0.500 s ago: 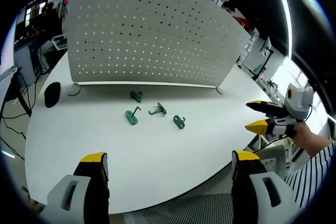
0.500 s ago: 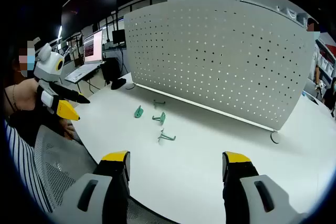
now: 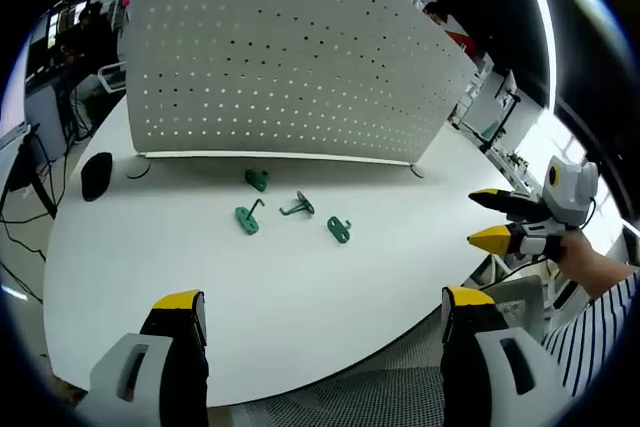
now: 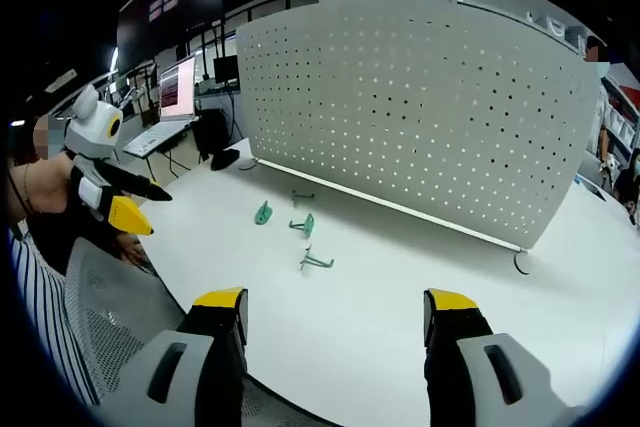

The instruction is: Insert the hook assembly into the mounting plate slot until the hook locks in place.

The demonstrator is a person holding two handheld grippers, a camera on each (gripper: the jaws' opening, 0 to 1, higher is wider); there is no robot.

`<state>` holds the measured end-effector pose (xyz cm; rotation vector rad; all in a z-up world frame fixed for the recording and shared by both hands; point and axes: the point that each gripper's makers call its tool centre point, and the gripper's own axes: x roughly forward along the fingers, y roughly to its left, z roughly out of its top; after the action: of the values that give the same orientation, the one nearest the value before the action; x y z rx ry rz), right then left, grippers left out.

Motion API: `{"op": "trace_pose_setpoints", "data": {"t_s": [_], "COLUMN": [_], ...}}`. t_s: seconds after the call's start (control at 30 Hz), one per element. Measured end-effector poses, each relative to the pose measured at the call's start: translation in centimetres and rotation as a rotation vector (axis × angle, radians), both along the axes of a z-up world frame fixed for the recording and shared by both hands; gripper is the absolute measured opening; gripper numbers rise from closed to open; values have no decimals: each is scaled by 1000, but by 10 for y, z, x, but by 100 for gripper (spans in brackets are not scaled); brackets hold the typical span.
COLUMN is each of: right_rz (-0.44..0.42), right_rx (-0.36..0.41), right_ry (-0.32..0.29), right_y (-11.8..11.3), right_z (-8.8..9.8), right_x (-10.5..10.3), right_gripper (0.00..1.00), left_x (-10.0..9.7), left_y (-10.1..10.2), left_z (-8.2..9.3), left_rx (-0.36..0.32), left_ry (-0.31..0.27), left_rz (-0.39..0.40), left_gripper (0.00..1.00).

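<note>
We see the white tabletop (image 3: 300,287) spread out ahead, and standing on it the big grey perforated mounting plate (image 3: 290,57), upright on small feet. That plate is our landmark. Just in front of its lower edge lie four green hook pieces, all resting loose on the tabletop, none of them touching the plate. Nearest the plate sits one small hook (image 3: 257,180). A little further out from the plate we have a row of three: a hook with its thin arm raised (image 3: 248,218), a long-armed hook (image 3: 298,208), and a stubby one (image 3: 339,230).

In the right gripper view we pick out the same plate (image 4: 420,97) and the green pieces in front of it, the long-armed one (image 4: 316,262) lying furthest from the plate.

The left claw (image 3: 320,312) hangs over the tabletop's near edge, well back from the plate, jaws spread wide, holding nothing. The right claw (image 4: 335,309) is likewise parted and empty, also well back from the plate. Off to the plate's left end, a black mouse (image 3: 96,175) rests on the tabletop.
</note>
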<state>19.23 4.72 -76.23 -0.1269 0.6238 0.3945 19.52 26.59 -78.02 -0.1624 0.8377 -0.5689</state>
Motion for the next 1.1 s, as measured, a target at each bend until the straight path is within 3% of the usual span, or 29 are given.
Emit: {"op": "trace_pose_setpoints", "data": {"t_s": [1.1], "right_rz": [-7], "right_rx": [10], "right_ry": [1], "right_y": [-5], "right_z": [0], "right_x": [-3], "right_gripper": [68], "left_x": [-6], "left_y": [5], "left_z": [-6], "left_rx": [27], "left_ry": [23], "left_rz": [-3], "left_gripper": [100]}}
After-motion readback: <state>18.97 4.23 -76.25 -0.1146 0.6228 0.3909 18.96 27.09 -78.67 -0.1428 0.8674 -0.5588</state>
